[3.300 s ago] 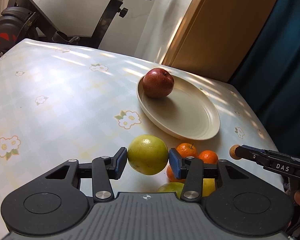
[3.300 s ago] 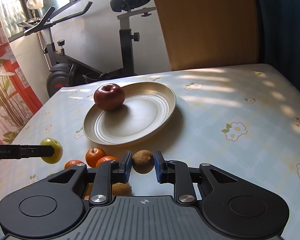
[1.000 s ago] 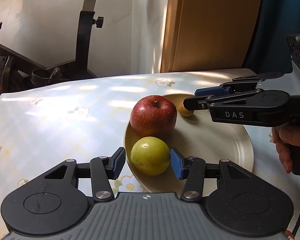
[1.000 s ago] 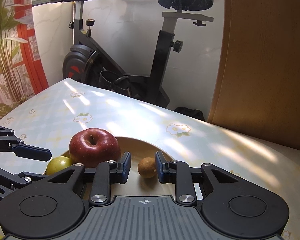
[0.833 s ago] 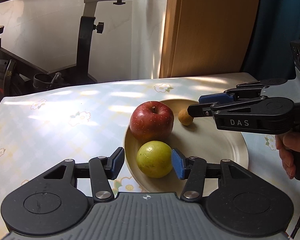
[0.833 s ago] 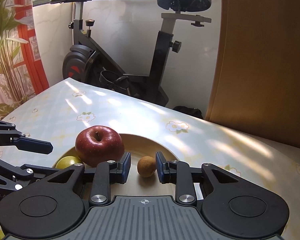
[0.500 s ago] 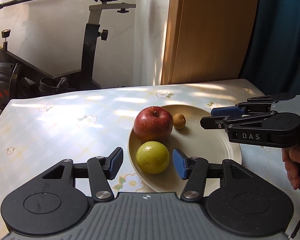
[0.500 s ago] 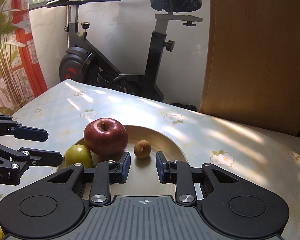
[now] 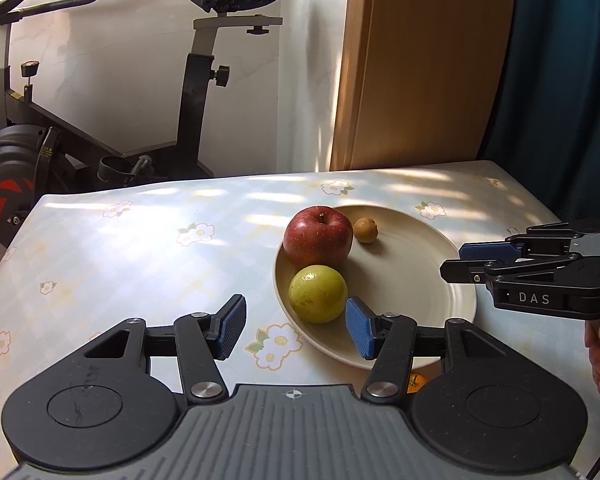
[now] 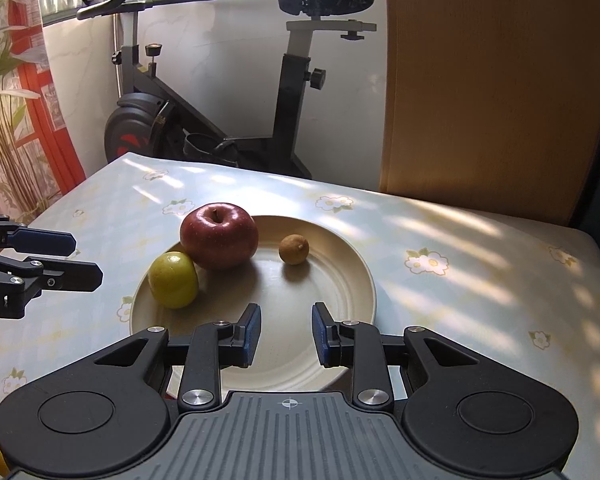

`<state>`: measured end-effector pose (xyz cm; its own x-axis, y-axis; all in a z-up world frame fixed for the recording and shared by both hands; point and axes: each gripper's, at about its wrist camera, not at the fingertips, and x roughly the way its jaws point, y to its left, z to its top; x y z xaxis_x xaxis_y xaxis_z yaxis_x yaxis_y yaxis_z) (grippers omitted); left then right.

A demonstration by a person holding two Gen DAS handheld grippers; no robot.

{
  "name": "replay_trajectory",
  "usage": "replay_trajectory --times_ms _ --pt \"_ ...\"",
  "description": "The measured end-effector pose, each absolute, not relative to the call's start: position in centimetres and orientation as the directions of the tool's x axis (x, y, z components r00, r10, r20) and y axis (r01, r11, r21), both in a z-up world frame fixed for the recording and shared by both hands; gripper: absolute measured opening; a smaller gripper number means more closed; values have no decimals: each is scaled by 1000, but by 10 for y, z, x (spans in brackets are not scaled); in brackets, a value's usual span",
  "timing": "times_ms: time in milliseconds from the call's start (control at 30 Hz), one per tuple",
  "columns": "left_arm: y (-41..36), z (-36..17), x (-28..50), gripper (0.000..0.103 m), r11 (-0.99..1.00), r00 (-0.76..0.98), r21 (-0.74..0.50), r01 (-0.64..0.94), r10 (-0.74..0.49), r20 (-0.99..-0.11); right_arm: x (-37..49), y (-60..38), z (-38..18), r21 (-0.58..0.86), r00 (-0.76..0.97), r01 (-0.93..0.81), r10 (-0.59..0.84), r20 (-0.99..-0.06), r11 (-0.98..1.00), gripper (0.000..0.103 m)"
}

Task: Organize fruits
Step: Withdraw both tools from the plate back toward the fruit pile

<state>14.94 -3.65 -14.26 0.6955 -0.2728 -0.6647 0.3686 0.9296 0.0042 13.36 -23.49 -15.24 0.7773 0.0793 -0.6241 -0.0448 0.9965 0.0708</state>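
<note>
A: Where is the fruit?

B: On the cream plate (image 10: 352,268) sit a red apple (image 10: 219,235), a green apple (image 10: 173,279) touching it, and a small brown fruit (image 10: 294,249) just beside the red one. An orange (image 9: 416,382) lies on the flowered surface (image 9: 140,248) by the plate's near rim.

A: And the hand-held grippers?

B: The left hand-held gripper (image 9: 296,322) has just been opening; its blue pads stand clear of the green apple. The right hand-held gripper (image 10: 286,334) holds nothing, its jaws a narrow gap apart.
</note>
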Motion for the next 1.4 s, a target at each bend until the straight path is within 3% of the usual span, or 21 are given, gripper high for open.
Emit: replay_trajectory --times_ms 1400 --pt "-12 -148 78 62 931 697 -59 361 -311 -646 68 -178 -153 146 793 -26 109 -600 989 27"
